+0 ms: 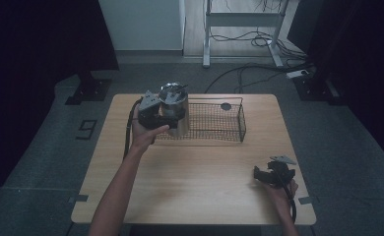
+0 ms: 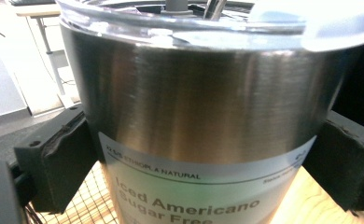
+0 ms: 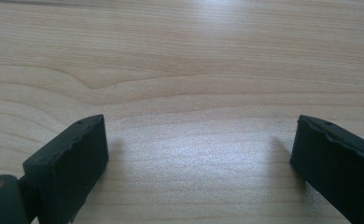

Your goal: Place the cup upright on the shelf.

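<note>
The room is dim, with cables trailing across the grey floor behind a pale wooden worktop (image 1: 195, 167).

High view: your left hand-held gripper (image 1: 164, 114) grasps a steel tumbler (image 1: 174, 110) by its side wall and holds it upright at the left end of a black wire basket (image 1: 214, 120), which sits at the far side of the worktop. Whether the tumbler's base is inside the basket, above its rim or just in front of it cannot be told from here. A small dark disc (image 1: 225, 106) lies at the basket's far right. Your right hand-held gripper (image 1: 266, 176) rests near the front right corner, well apart from the work.

Left gripper view: both pads press the tumbler (image 2: 203, 126) at its widest upper part, just under the clear lid (image 2: 217, 23), with a printed label below them. The wall is smooth and tapers downward, so the grip is the weak point: a slight loosening or a jolt could let the tumbler slide down through the pads. Basket mesh (image 2: 94, 200) shows beneath at lower left; a base catching the rim would tip the tumbler, and the lid may not hold any contents.

Right gripper view: the jaws stand wide apart over bare worktop (image 3: 180, 70), grasping nothing. This hand is too far off to steady the basket if it shifts.
</note>
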`<state>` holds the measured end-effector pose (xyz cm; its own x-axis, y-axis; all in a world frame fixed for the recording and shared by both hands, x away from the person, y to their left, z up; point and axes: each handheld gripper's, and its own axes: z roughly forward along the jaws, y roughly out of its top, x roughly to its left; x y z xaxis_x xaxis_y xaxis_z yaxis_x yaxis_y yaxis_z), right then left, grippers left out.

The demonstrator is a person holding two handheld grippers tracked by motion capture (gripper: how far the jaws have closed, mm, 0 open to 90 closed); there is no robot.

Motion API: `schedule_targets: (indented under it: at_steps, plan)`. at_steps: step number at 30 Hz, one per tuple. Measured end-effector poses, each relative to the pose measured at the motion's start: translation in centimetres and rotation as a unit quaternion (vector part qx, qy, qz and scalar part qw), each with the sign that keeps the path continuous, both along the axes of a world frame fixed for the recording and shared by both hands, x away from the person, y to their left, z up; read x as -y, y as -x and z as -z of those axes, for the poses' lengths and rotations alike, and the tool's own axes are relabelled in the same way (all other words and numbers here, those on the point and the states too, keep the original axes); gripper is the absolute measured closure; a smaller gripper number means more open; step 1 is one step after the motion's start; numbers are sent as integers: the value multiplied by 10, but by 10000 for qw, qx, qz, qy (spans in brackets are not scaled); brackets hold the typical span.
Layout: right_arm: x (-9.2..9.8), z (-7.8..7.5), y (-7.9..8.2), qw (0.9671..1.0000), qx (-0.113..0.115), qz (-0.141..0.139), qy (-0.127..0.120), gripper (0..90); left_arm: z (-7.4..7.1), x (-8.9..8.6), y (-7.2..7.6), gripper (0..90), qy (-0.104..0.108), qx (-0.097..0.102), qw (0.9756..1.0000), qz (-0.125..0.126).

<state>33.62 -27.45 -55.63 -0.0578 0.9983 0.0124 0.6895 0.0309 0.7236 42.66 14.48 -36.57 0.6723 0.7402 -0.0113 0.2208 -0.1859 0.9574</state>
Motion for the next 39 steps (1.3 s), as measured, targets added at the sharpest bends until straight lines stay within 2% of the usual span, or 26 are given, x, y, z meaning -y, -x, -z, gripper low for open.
schedule_targets:
  at_steps: [6,20,33,39]
  plan:
    - [0,0,0,10000,0,1,1,36,-2,-3,-6,42,34,-8,10000,-34]
    - [0,0,0,10000,-7,6,6,36,1,-5,-27,42,-51,-77,9999,-141]
    - [0,0,0,10000,-10,15,6,36,12,-5,-46,42,-94,-150,9995,-254]
    - [0,0,0,10000,-7,35,9,38,14,-5,-52,42,-46,-162,9994,-317]
